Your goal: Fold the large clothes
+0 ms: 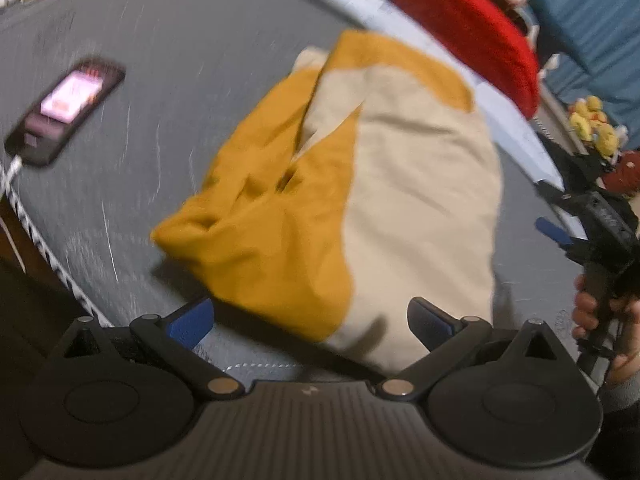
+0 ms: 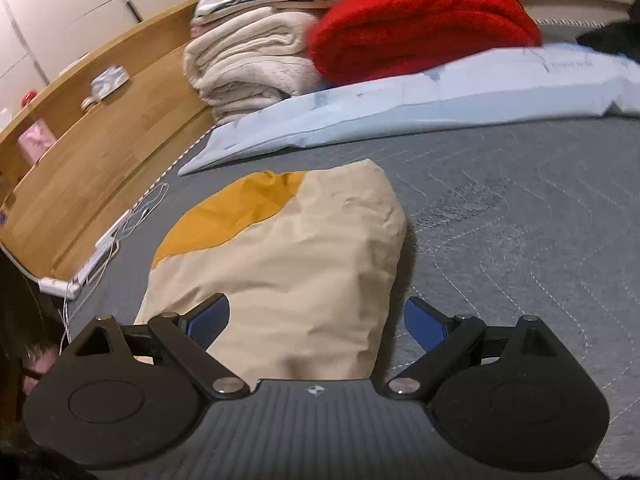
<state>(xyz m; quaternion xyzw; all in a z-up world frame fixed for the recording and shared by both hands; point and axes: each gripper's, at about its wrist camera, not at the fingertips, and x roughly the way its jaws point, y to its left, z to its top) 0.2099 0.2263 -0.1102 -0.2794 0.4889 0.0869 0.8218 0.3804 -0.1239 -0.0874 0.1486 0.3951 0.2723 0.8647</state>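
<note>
A folded garment [image 1: 340, 184], mustard yellow and cream, lies in a bundle on the grey quilted bed [image 1: 168, 80]. In the left wrist view my left gripper [image 1: 310, 322] hangs open just above the garment's near edge, with nothing between its blue pads. The right gripper appears there at the far right [image 1: 560, 236], held by a hand. In the right wrist view the same garment [image 2: 288, 256] lies under and ahead of my right gripper [image 2: 316, 320], which stands wide open; the cream cloth shows between the fingers but the pads do not press on it.
A lit phone [image 1: 68, 108] on a cable lies on the bed at the left. A red blanket [image 2: 416, 20], a stack of cream blankets [image 2: 248, 64] and a pale blue pillow [image 2: 400, 104] sit behind the garment. A wooden bed frame [image 2: 92, 152] and a power strip [image 2: 88, 268] lie to the left.
</note>
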